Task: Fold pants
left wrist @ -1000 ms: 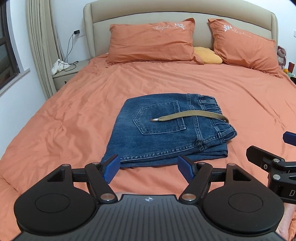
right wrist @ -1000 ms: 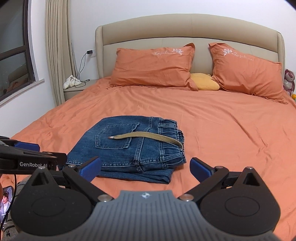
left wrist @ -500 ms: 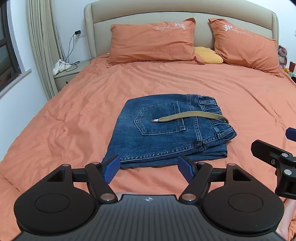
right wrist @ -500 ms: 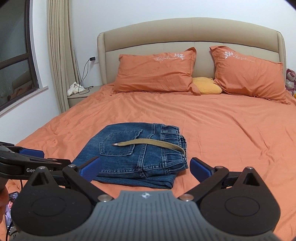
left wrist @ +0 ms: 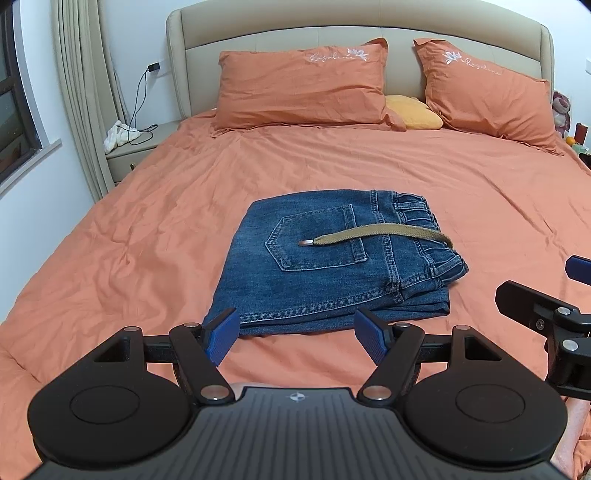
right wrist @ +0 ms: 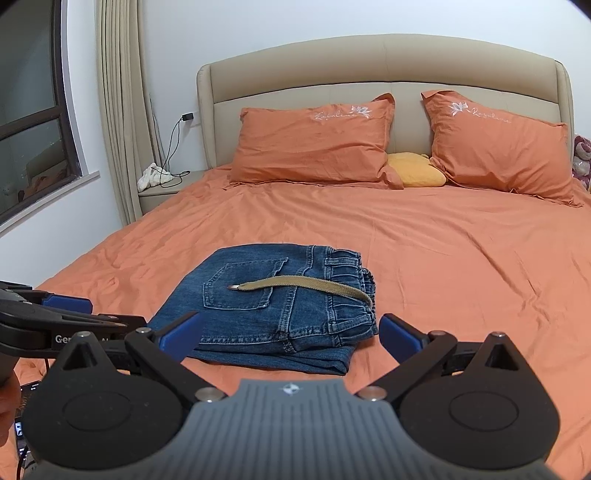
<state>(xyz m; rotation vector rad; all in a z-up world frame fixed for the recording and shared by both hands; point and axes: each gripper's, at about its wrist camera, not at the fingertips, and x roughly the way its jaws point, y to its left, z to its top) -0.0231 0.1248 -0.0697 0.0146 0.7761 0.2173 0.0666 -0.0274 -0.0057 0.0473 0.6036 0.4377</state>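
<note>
A pair of blue jeans (left wrist: pixel 325 266) lies folded into a compact stack on the orange bed sheet (left wrist: pixel 147 229), back pocket up, with a tan belt strap (left wrist: pixel 380 234) lying across it. It also shows in the right wrist view (right wrist: pixel 273 310). My left gripper (left wrist: pixel 297 338) is open and empty, held above the sheet just short of the stack's near edge. My right gripper (right wrist: pixel 290 336) is open and empty, held back above the stack's near edge. The right gripper's finger shows at the right edge of the left wrist view (left wrist: pixel 546 314).
Two orange pillows (left wrist: pixel 303 88) and a small yellow cushion (left wrist: pixel 413 112) lie at the beige headboard (left wrist: pixel 351 22). A nightstand (left wrist: pixel 136 147) with a white cloth and charger cable stands at the left, beside curtains and a window. A phone (right wrist: pixel 22 424) lies at the lower left.
Both grippers have drawn back and risen slightly from the folded jeans; the right wrist view now sits higher. The jeans have not moved. Both grippers stay open.
</note>
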